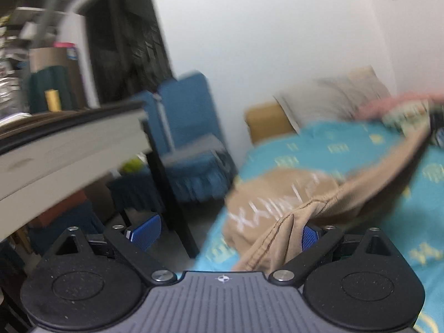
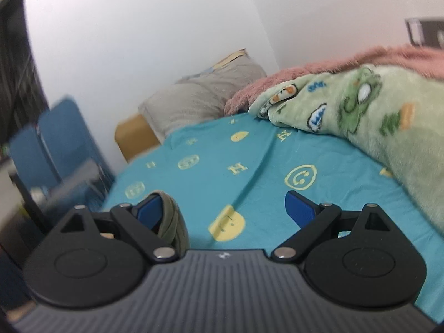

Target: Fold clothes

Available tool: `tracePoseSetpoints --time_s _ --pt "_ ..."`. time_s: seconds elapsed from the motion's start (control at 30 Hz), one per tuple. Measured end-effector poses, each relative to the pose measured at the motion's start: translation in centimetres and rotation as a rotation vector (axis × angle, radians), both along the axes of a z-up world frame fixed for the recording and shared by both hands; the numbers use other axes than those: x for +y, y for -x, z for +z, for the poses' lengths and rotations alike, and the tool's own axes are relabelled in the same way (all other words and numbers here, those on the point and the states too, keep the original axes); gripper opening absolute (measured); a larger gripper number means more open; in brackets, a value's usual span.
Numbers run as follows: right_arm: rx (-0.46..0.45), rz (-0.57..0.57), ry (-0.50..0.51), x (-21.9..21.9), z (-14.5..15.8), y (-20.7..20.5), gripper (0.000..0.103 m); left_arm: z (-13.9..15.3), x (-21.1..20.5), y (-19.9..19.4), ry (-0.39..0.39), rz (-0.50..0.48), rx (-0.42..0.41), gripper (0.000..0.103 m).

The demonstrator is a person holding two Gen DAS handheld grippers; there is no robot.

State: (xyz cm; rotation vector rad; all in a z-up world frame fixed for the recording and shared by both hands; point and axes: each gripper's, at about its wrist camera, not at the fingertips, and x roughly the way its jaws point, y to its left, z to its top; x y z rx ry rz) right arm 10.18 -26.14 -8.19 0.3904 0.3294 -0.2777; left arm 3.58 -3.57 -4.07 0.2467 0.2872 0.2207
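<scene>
Tan cotton garment [image 1: 277, 202] lies limp across the bed [image 1: 319, 149]; its stitched hem drapes over the wide-open left tongs [image 1: 226, 231], unpinched (soft, light, best taken there). Right tongs [image 2: 226, 208] gape too, olive cloth [image 2: 173, 222] against one finger.

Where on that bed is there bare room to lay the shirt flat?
The teal sheet is bare in the middle, between the grey pillow and the green blanket. It is crowded on the right, under that blanket, and where the tan shirt lies.

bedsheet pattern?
Teal bedsheet with pale yellow smiley faces and H motifs; clearest in the right wrist view.
</scene>
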Motion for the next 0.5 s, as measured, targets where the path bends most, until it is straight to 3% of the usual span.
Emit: tracePoseSetpoints --time_s 0.1,0.23,0.33,0.5 --pt "0.104 0.089 0.090 1.3 -1.5 -1.1 0.095 2.0 1.8 0.4 0.082 0.060 -0.086 0.099" --pt "0.187 0.210 0.252 4.6 -3.4 -1.8 0.095 3.6 3.7 0.9 0.159 0.103 -0.120 0.099" --pt "0.191 0.271 0.405 7.3 -3.8 -1.6 0.095 3.6 4.8 0.6 0.188 0.117 -0.105 0.099" --pt "0.149 0.269 0.445 8.3 -3.4 -1.0 0.093 3.0 6.3 -0.2 0.221 0.130 -0.068 0.098"
